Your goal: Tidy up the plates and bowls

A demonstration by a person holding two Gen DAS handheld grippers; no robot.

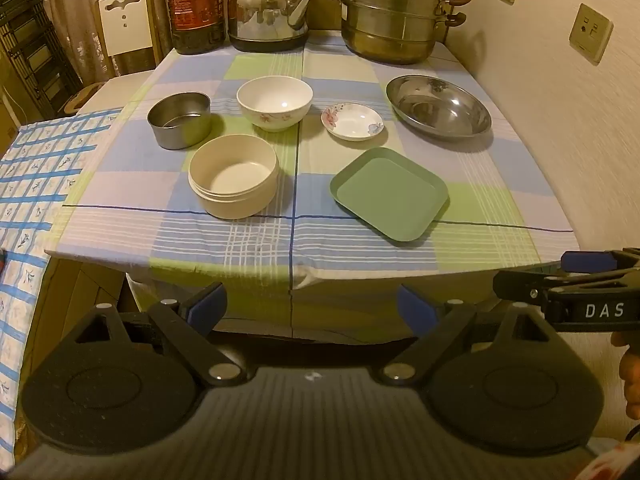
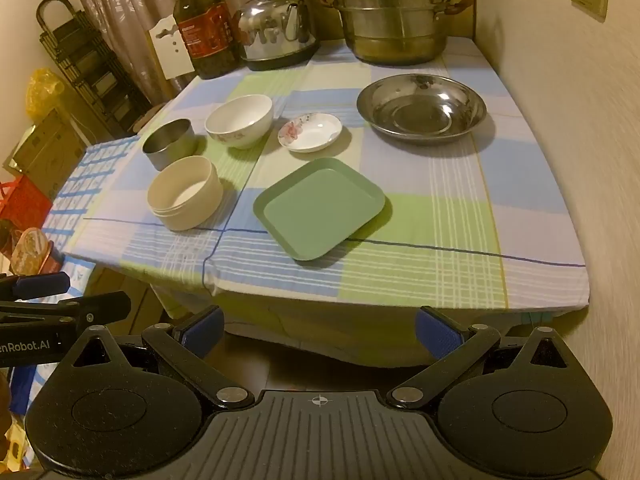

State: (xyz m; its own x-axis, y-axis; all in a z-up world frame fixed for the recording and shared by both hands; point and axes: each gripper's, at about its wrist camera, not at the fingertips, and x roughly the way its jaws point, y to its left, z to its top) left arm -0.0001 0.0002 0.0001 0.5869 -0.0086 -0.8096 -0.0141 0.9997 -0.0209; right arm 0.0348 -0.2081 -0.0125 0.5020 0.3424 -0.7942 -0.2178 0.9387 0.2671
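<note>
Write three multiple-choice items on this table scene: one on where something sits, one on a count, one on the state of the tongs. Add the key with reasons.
1. Where is the small floral saucer?
A. Between the white floral bowl and the wide steel basin
B. Inside the green square plate
C. Stacked on the cream round container

2. How many empty dishes lie in front of the kettle and steamer pot?
A. Four
B. Six
C. Eight

3. What state are the left tongs in?
A. Shut on a bowl
B. Open, holding nothing
C. Shut on the tablecloth

Key: 1 A, the saucer stands alone between those two. 2 B, counting the steel tin too. 3 B, the blue pads stand wide apart short of the table.
</note>
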